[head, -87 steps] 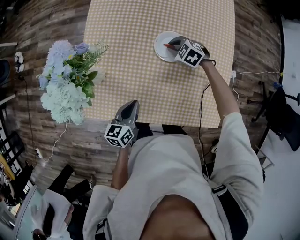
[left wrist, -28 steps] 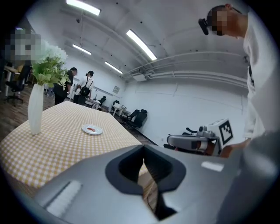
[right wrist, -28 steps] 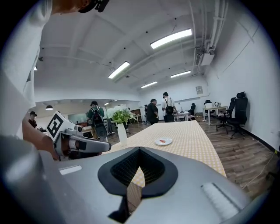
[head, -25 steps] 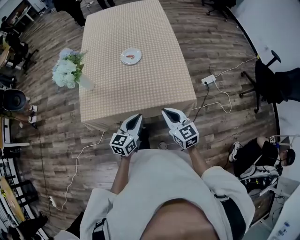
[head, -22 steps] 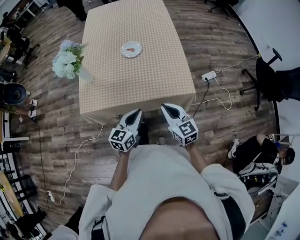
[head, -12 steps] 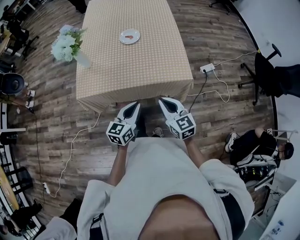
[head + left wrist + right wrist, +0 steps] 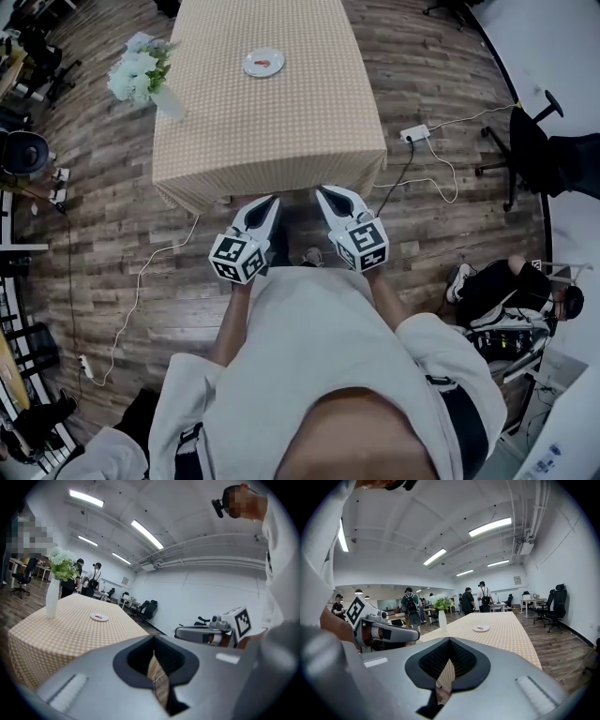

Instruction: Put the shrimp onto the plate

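The red shrimp [image 7: 265, 64] lies on the small white plate [image 7: 263, 63] far off on the checked table [image 7: 272, 122]. The same plate [image 7: 99, 617] shows in the left gripper view, and the plate [image 7: 481, 628] also appears in the right gripper view. Both grippers are held side by side off the table's near edge, over the wooden floor. My left gripper [image 7: 269, 202] is shut with nothing in it. My right gripper [image 7: 325, 194] is shut and empty too.
A white vase of pale flowers [image 7: 142, 73] stands at the table's left edge. A power strip [image 7: 418, 132] with cables lies on the floor to the right. A person sits on the floor [image 7: 511, 300] at the right. Several office chairs and people stand further off.
The plate and table have drifted further up and away in the head view as I back off. Both grippers stay shut, close together near my body.
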Tool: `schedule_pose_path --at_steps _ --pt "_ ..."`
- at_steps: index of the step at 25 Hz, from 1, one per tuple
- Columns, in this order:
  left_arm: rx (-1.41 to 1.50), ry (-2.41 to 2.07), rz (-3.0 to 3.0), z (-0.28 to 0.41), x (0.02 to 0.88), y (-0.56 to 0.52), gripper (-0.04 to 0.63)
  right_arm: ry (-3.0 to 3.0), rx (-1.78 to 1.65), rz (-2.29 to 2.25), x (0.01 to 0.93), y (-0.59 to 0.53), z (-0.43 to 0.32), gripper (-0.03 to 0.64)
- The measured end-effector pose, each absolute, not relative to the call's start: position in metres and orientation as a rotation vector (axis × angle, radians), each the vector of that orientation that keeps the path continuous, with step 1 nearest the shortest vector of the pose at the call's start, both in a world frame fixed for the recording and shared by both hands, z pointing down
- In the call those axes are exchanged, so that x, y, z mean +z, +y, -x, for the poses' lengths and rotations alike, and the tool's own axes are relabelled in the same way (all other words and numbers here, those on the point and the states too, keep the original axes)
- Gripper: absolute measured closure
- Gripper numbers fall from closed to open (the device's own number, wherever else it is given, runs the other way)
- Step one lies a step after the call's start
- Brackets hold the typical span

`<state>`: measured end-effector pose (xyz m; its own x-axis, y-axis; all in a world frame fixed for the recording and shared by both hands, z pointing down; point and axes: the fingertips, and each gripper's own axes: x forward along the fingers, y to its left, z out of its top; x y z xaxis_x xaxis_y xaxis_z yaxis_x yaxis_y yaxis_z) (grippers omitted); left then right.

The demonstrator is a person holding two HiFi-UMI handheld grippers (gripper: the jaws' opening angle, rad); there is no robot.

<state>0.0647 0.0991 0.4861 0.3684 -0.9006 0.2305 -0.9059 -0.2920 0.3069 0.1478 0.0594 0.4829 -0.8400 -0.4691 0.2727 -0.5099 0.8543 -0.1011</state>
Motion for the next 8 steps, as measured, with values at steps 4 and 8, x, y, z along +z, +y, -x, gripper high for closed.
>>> schedule_pose_path --at_steps 4,8 --pt "0.014 -1.581 -2.252 -0.067 0.482 0.101 0.586 -2.809 0.259 -0.754 0.477 0.058 -0.148 0.62" --pt "0.006 -1.583 -2.265 -0.065 0.477 0.1 0.586 -2.819 0.232 -0.755 0.47 0.055 -0.139 0.62"
